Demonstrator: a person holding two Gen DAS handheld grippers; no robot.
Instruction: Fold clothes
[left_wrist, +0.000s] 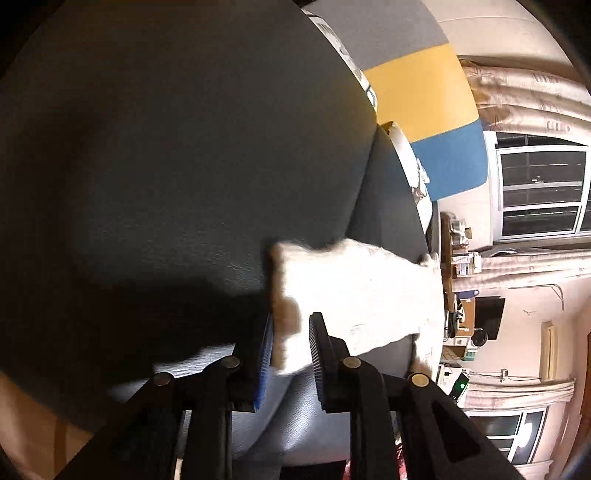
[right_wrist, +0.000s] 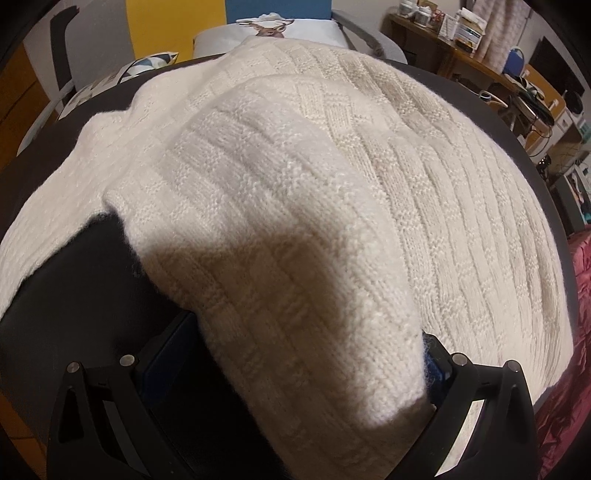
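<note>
A cream knitted sweater (right_wrist: 424, 177) lies spread over the dark table (right_wrist: 74, 295), with one part folded back over its body toward me. My right gripper (right_wrist: 299, 365) stands wide open over the near end of that folded part. The cloth lies between the fingers, and a dark gap shows beside the left blue pad (right_wrist: 162, 365). In the left wrist view, which is rolled sideways, the sweater (left_wrist: 362, 295) lies on the dark table (left_wrist: 166, 166). A small edge of it sits between the fingers of my left gripper (left_wrist: 291, 317), whose jaws stand slightly apart and do not visibly pinch it.
A dark red bedspread (right_wrist: 569, 369) lies past the table's right edge. Behind the table are printed pillows (right_wrist: 273, 26), a cluttered wooden desk (right_wrist: 461, 48) and a yellow and blue wall (left_wrist: 424, 92). Windows (left_wrist: 539, 188) with curtains are beyond.
</note>
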